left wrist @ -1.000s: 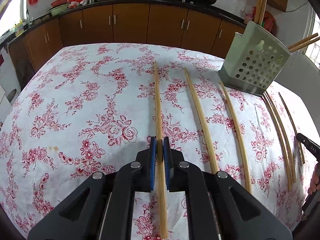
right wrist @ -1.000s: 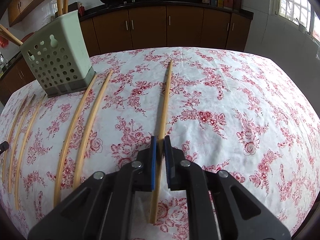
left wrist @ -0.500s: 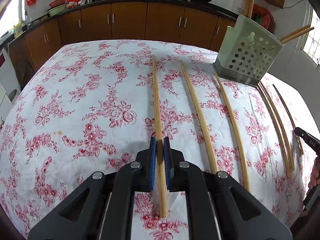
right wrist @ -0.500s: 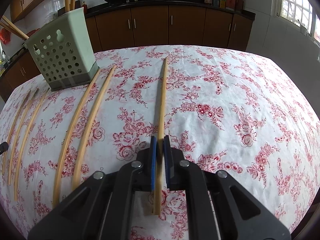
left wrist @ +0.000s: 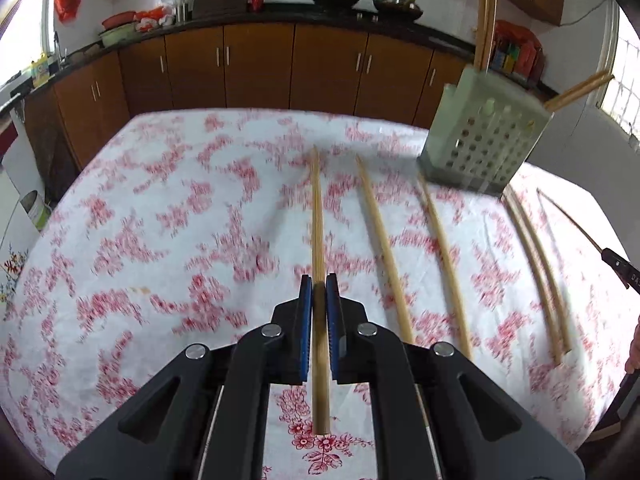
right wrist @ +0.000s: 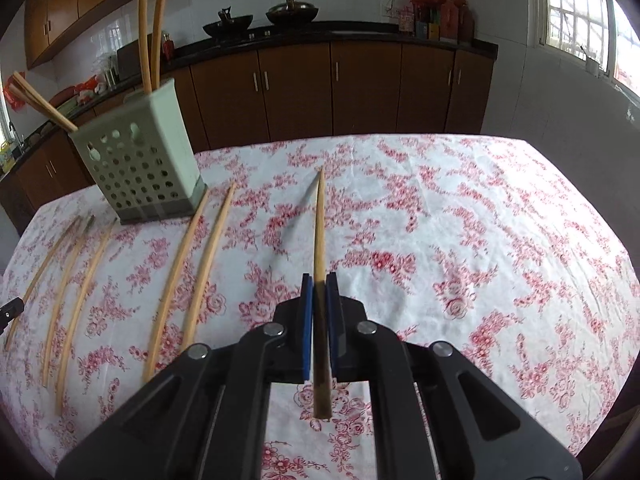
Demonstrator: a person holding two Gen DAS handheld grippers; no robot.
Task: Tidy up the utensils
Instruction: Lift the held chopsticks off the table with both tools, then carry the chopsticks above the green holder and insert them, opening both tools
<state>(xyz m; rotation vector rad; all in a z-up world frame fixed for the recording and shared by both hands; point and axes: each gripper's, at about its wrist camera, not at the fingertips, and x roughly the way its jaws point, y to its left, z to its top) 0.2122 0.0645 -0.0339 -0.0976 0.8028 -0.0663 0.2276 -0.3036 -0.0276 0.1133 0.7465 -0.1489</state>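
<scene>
My left gripper is shut on a long bamboo chopstick and holds it above the floral tablecloth. My right gripper is shut on another chopstick, lifted off the cloth with its shadow below. A pale green perforated utensil holder stands at the far right in the left wrist view and at the far left in the right wrist view; a few chopsticks stick out of it. Several loose chopsticks lie on the cloth.
Brown kitchen cabinets and a dark counter with woks run behind the table. The other gripper's tip shows at the right edge of the left wrist view. The table's edges fall away on all sides.
Both grippers have risen and tilted up with their chopsticks, which now hang clear of the cloth. The left wrist view is blurred by motion.
</scene>
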